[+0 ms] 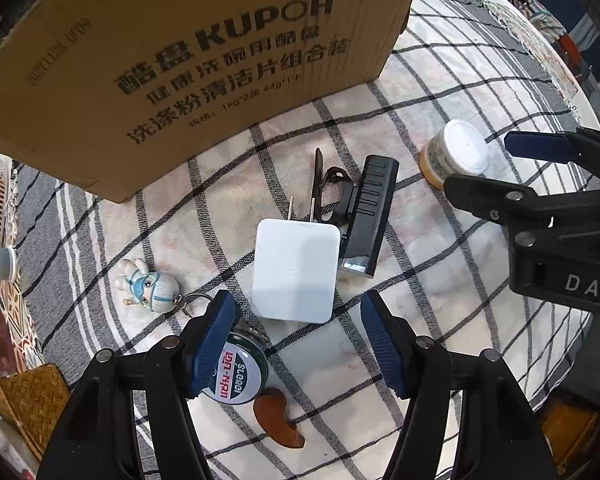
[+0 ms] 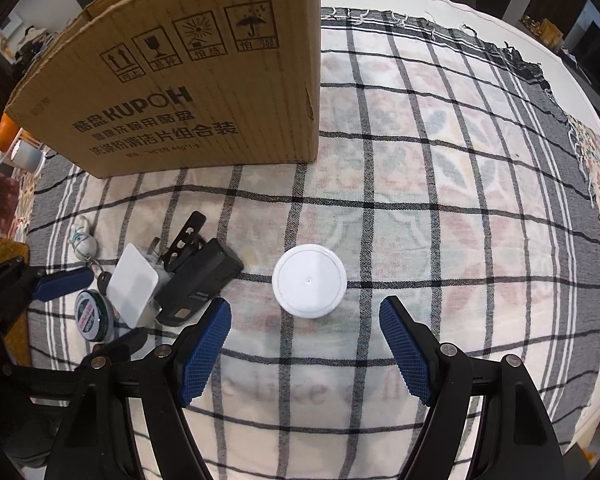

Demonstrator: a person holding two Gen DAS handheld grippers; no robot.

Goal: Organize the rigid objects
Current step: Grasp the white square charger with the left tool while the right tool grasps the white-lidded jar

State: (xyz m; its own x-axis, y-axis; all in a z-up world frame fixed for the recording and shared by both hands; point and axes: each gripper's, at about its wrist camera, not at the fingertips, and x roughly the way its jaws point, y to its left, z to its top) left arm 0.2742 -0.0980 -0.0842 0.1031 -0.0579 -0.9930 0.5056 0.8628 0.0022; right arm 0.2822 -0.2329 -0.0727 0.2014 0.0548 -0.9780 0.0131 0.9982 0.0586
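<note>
Nothing looks sorted yet: every small object lies out on the checked cloth (image 2: 440,184), and from here I can't see inside the cardboard box (image 2: 188,92) that stands at the back of the table, presumably where they belong. The white charger (image 1: 296,270) lies flat, prongs pointing toward the box, a smooth rounded slab touching the black clip-on light (image 1: 370,216) on its right. Just in front of the left gripper (image 1: 300,344), whose blue pads stand wide apart holding nothing, sit a round green-rimmed tin (image 1: 240,372) partly behind one pad, a brown curved wooden piece (image 1: 278,420), and a little masked rabbit keychain (image 1: 150,284) off to the left. Well apart to the right, a bottle with a white lid (image 2: 309,280) stands upright on the cloth. The right gripper (image 2: 306,344) hovers just short of it, fingers spread and empty. So the whole job seems left to do.
</note>
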